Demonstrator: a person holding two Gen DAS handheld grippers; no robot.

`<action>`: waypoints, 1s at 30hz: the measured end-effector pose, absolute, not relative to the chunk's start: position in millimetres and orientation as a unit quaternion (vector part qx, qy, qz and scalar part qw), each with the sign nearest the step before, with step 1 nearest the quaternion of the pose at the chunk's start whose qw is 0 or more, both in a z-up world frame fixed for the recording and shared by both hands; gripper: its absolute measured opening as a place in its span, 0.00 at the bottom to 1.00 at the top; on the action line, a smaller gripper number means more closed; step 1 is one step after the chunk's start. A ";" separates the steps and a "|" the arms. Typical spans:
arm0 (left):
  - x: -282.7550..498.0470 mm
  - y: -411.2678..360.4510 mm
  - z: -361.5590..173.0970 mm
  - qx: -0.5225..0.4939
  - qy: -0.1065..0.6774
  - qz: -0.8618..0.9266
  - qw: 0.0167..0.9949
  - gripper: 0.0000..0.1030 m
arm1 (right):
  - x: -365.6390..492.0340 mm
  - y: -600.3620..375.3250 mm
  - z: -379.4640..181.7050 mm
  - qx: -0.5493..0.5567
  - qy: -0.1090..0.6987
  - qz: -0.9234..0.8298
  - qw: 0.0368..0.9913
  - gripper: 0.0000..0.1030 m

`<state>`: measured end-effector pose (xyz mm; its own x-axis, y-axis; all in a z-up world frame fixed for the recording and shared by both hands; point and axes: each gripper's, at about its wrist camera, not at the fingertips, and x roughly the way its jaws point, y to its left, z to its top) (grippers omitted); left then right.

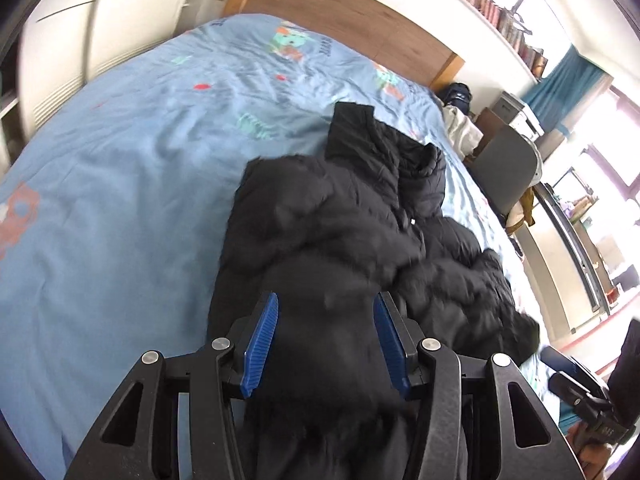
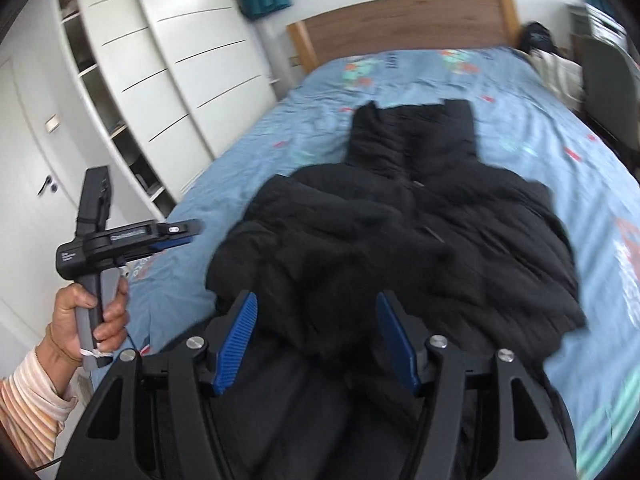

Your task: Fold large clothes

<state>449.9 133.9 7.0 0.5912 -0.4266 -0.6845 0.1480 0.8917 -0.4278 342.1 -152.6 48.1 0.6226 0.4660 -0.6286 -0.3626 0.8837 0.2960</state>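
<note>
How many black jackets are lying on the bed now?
1. The black puffer jacket lies on the blue bedspread, collar toward the wooden headboard. Other clothes sit at the bed's far corner, too blurred to identify.

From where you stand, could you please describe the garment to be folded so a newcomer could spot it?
Find the bed with the blue printed sheet. On it lies the black puffer jacket, collar toward the wooden headboard. It is the only dark, quilted item on the sheet.
</note>
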 end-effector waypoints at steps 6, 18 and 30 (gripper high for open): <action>525.9 98.8 -19.2 -0.132 0.428 -0.212 0.868 0.48 | 419.0 -98.5 11.0 0.018 0.378 0.243 0.893 0.59; 494.6 90.7 -72.2 -0.062 0.480 -0.197 0.853 0.57 | 412.0 -177.3 -30.9 -0.014 0.459 0.222 0.860 0.57; 440.3 54.5 -53.2 -0.026 0.529 -0.161 0.833 0.74 | 417.7 -175.7 -21.5 -0.021 0.510 0.247 0.824 0.57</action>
<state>440.3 54.5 -53.2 0.3875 -0.2952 -0.8733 0.2407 0.9469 -0.2133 417.7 -175.7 -21.5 0.3587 0.3859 -0.8499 -0.4281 0.8772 0.2176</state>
